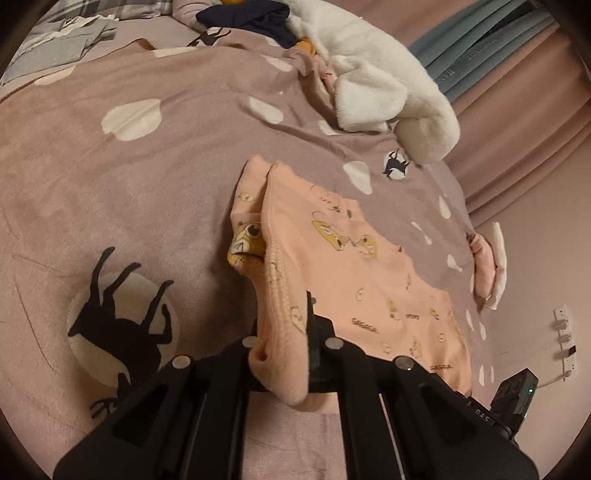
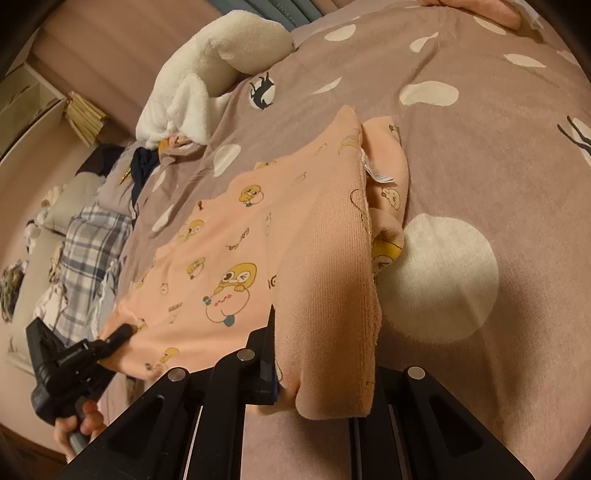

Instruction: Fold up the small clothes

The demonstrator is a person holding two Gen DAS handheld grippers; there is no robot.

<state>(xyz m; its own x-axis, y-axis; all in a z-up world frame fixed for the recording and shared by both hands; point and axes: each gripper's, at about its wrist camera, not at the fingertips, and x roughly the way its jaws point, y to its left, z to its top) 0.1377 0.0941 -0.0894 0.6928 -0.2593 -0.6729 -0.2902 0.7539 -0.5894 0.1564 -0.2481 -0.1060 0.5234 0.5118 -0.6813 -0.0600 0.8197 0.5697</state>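
Note:
A peach-pink small garment [image 1: 354, 266] printed with yellow cartoon figures lies on the mauve bedspread [image 1: 129, 192]. Part of it is doubled over along its left side. My left gripper [image 1: 284, 325] is shut on a bunched corner of the garment, which is lifted off the bed. In the right wrist view my right gripper [image 2: 321, 350] is shut on another corner of the garment [image 2: 229, 266], and the cloth drapes over the jaws. The left gripper [image 2: 123, 332] shows there at lower left, held by a hand [image 2: 83, 421]. The body of the right gripper [image 1: 515, 397] shows at lower right in the left wrist view.
A white fluffy blanket [image 1: 388, 81] and dark clothes [image 1: 251, 18] lie at the far side of the bed. A folded pink and white item [image 1: 487, 266] sits by the bed's right edge. Plaid bedding [image 2: 92, 236] lies at the left. Curtains [image 1: 517, 122] hang beyond.

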